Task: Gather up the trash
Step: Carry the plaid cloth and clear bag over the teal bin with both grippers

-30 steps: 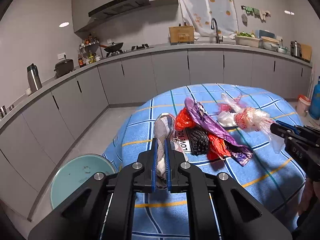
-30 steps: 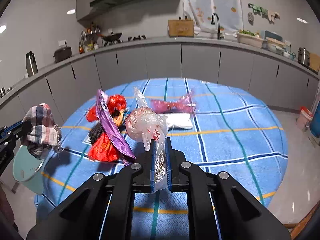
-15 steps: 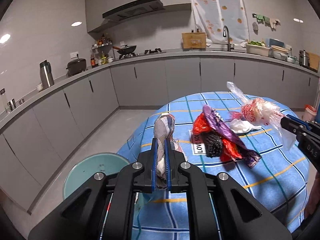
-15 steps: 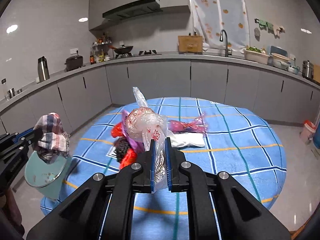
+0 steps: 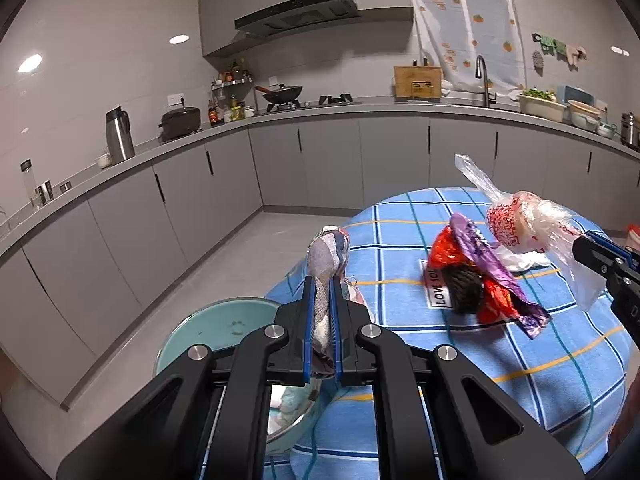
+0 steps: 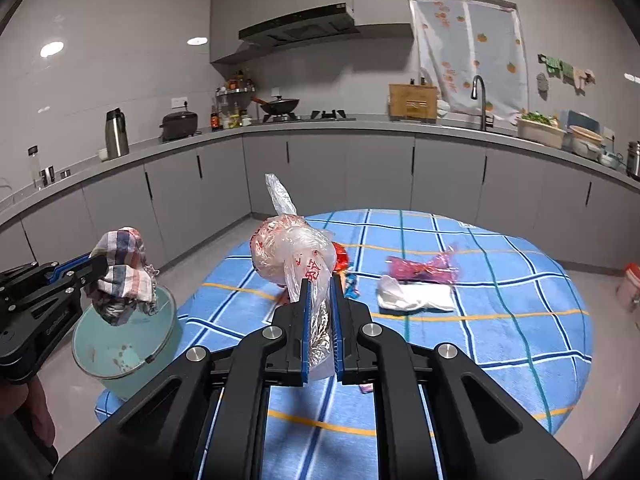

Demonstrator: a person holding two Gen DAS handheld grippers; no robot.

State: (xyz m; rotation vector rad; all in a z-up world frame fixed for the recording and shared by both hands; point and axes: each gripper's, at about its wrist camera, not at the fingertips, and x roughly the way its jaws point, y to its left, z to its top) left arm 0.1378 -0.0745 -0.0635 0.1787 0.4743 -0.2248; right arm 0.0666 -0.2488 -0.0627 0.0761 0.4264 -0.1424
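While both grippers are up off the table (image 6: pixel 500 280), left gripper (image 5: pixel 321 320) pinches a checked cloth wad (image 5: pixel 326 256) over the teal bin (image 6: pixel 124 344); right gripper (image 6: pixel 320 332) pinches a clear plastic bag (image 6: pixel 292 256). Red/purple wrappers (image 5: pixel 480 272) and a white tissue (image 6: pixel 416 298) lie on the blue cloth.

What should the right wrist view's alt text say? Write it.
The right gripper clamps a crumpled clear plastic bag with red print above a round table in a blue checked cloth. At left, the left gripper holds a plaid cloth wad over a pale green bin.
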